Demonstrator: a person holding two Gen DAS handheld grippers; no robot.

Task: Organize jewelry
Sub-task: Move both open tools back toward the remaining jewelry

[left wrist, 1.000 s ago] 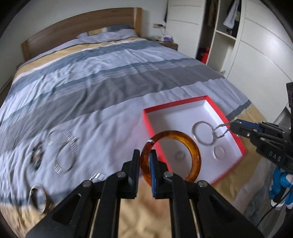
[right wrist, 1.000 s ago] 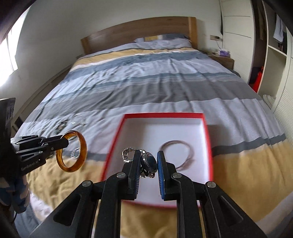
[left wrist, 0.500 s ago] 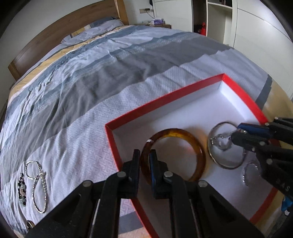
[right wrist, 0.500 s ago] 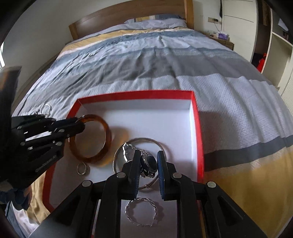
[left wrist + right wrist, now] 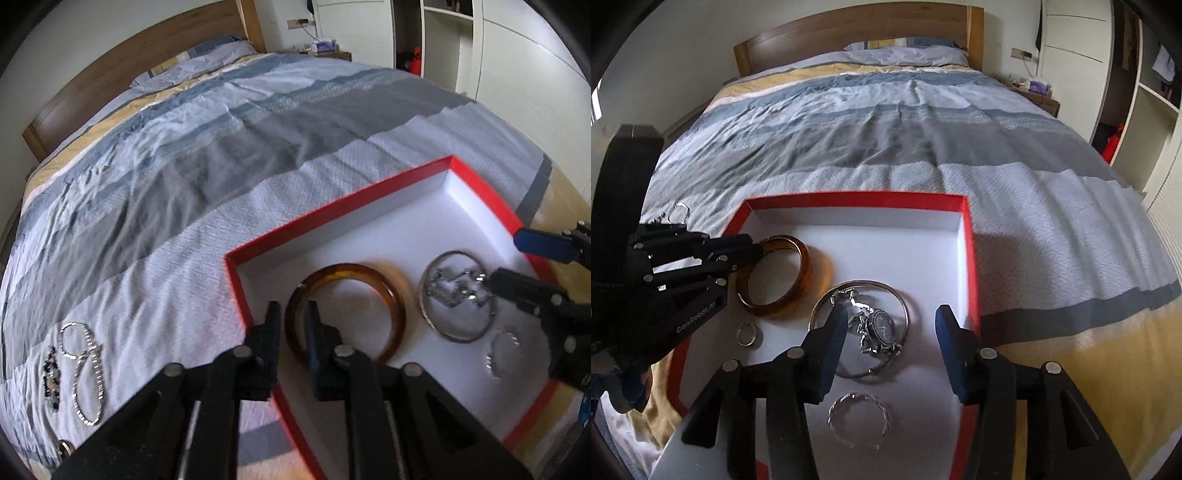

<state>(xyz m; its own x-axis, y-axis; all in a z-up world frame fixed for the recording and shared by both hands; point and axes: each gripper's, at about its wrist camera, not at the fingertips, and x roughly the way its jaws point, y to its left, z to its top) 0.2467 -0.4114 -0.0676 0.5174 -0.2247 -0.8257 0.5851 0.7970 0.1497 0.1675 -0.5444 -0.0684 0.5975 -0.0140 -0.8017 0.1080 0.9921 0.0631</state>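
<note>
Bed (image 5: pixel 229 155) with striped grey, blue and yellow duvet. Red-rimmed white box (image 5: pixel 343 201) sits near its foot. Beside box on duvet: silver chain necklace (image 5: pixel 86 373), dark beaded strand (image 5: pixel 51 380), both loose.

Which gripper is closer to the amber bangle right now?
Left. The left gripper straddles the amber bangle rim, jaws opening; the right gripper brackets the watch beside it.

Bedroom. Wide bed with grey, blue, white and yellow striped cover (image 5: pixel 905 140) fills the frame; brown wooden headboard (image 5: pixel 849 33) at top centre against a pale wall. White built-in wardrobe with open shelves (image 5: pixel 461 40) upper right. Small wooden nightstand (image 5: pixel 1039 98) right of the headboard. Daylight.
</note>
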